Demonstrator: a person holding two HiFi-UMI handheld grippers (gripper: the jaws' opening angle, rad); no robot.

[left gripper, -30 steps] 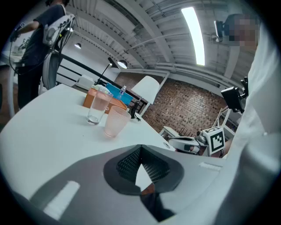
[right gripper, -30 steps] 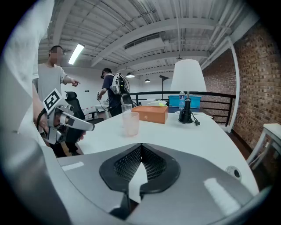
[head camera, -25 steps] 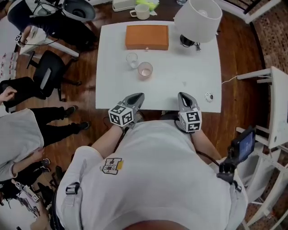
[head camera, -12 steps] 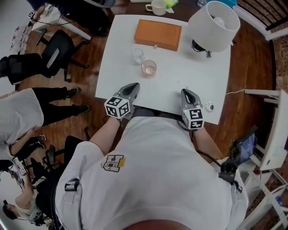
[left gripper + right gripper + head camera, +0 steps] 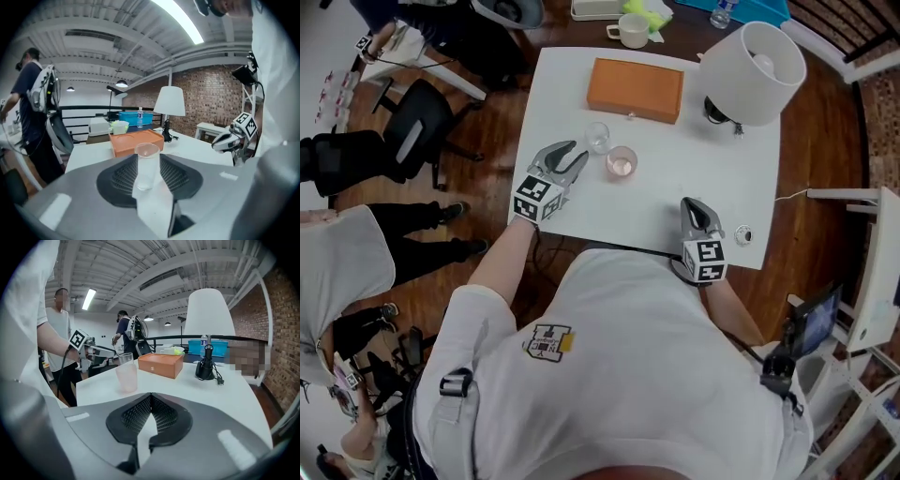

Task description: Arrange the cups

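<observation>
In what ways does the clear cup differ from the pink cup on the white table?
The clear cup is transparent; the pink cup is frosted pink. The clear cup looks narrower than the pink cup. The clear cup stands nearer the orange box, the pink cup farther from it. Both stand upright, close together, on the table.

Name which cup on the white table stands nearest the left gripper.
The clear cup: it stands at the mouth of the left gripper's opening jaws, untouched. The pink cup beside it is farther off.
</observation>
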